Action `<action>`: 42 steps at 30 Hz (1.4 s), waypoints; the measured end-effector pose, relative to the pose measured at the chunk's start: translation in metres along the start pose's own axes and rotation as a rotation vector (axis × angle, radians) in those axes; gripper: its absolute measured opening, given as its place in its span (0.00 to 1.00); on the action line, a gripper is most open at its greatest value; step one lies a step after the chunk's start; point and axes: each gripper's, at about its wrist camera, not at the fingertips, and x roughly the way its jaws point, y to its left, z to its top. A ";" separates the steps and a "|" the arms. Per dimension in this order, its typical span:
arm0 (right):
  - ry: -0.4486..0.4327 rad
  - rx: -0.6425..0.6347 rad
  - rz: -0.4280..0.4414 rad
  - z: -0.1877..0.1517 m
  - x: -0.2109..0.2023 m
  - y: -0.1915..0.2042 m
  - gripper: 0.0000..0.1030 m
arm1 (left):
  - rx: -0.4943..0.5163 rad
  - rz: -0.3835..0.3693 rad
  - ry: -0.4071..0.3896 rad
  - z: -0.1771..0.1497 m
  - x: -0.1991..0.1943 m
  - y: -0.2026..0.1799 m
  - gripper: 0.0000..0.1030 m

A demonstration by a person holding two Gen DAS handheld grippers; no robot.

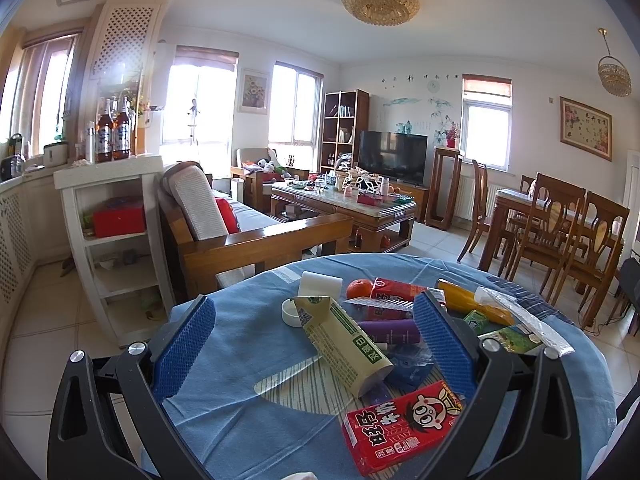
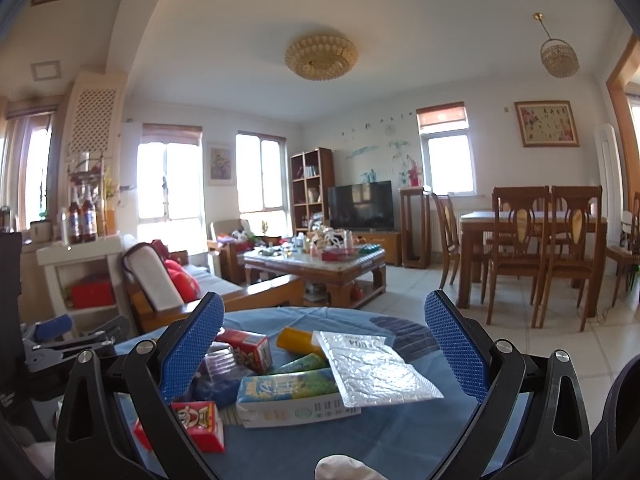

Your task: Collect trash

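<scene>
Trash lies on a round table with a blue cloth [image 1: 240, 344]. In the left wrist view my left gripper [image 1: 316, 344] is open above a cream and green drink carton [image 1: 344, 340], with a red cartoon-face carton [image 1: 400, 424] in front, a purple tube [image 1: 390, 330], a white cap [image 1: 291, 312], an orange [image 1: 359, 288] and a yellow tube [image 1: 472, 300]. In the right wrist view my right gripper [image 2: 324, 352] is open above a silver bubble mailer [image 2: 376, 368] and a green and white milk carton [image 2: 292, 400]. The left gripper shows at the far left there [image 2: 60, 340].
A white tape roll [image 1: 320, 284] stands at the table's far side. Beyond it are a wooden sofa [image 1: 248, 236], a white shelf unit [image 1: 116, 252], a cluttered coffee table [image 1: 348, 204] and a dining table with chairs [image 1: 560, 220]. The floor is tiled.
</scene>
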 end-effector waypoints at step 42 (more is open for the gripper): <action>0.594 0.367 0.208 -0.037 0.109 -0.093 0.96 | -0.282 -0.681 0.688 0.010 0.121 -0.037 0.95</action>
